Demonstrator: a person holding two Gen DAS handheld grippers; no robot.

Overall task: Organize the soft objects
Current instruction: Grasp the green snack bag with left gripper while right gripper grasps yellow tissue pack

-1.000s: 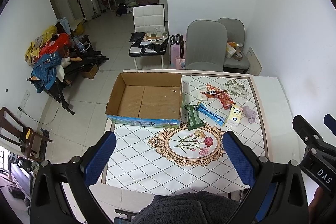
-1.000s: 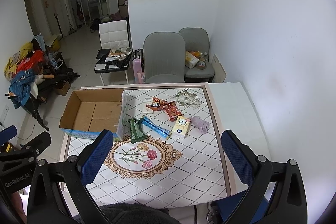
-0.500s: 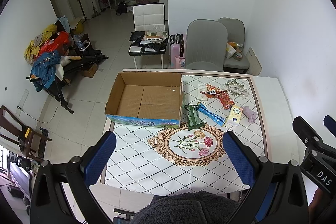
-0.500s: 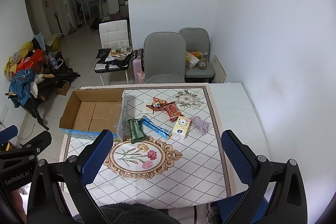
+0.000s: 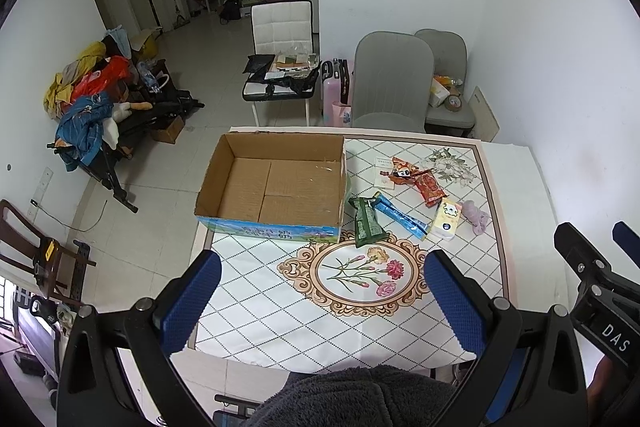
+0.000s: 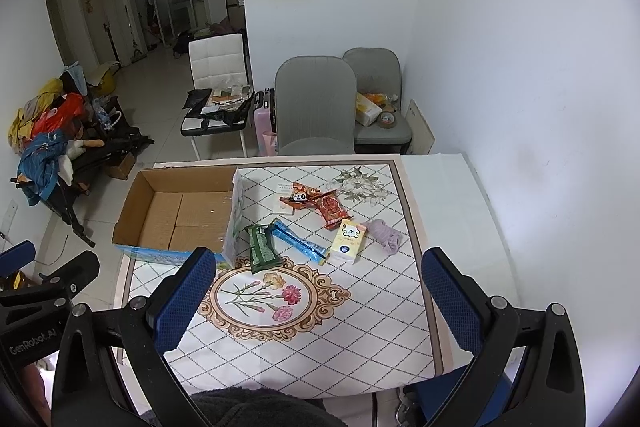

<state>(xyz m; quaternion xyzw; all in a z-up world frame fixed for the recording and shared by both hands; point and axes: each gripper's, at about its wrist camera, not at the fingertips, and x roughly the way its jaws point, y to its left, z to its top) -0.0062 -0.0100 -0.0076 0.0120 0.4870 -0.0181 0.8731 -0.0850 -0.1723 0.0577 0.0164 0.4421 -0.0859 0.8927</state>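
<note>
- We see the table [image 5: 256, 311] under a white diamond-patterned cloth, its near edge running just ahead of both grippers.
- The cloth's near half, around the flower medallion [image 5: 360, 273], lies bare, and that is the widest free stretch on the table.
- The cardboard box [image 5: 276, 223] sits at the table's left far part, open-topped, with its left wall right at the table's left edge.
- A white wall [image 6: 520, 67] rises along the table's right side; a plain white strip of cloth lies between the items and that side.
- Two grey chairs [image 6: 316, 111] stand just beyond the far edge.
- The soft items cluster right of the box: a green packet [image 5: 367, 223] just beside the box's near right corner, a blue packet [image 5: 400, 215] touching it, then a tissue pack [image 5: 447, 219] and a lilac cloth [image 5: 475, 215] side by side.
- Two orange-red snack packets [image 6: 320, 203] lie farther back, overlapping a white card.
- Our left gripper [image 5: 320, 301] hangs above the near edge, its blue pads wide apart and touching nothing.
- Our right gripper [image 6: 318, 297] hangs likewise, its fingers spread wide and holding nothing.
- Dark fleece shows at the bottom of both views.
</note>
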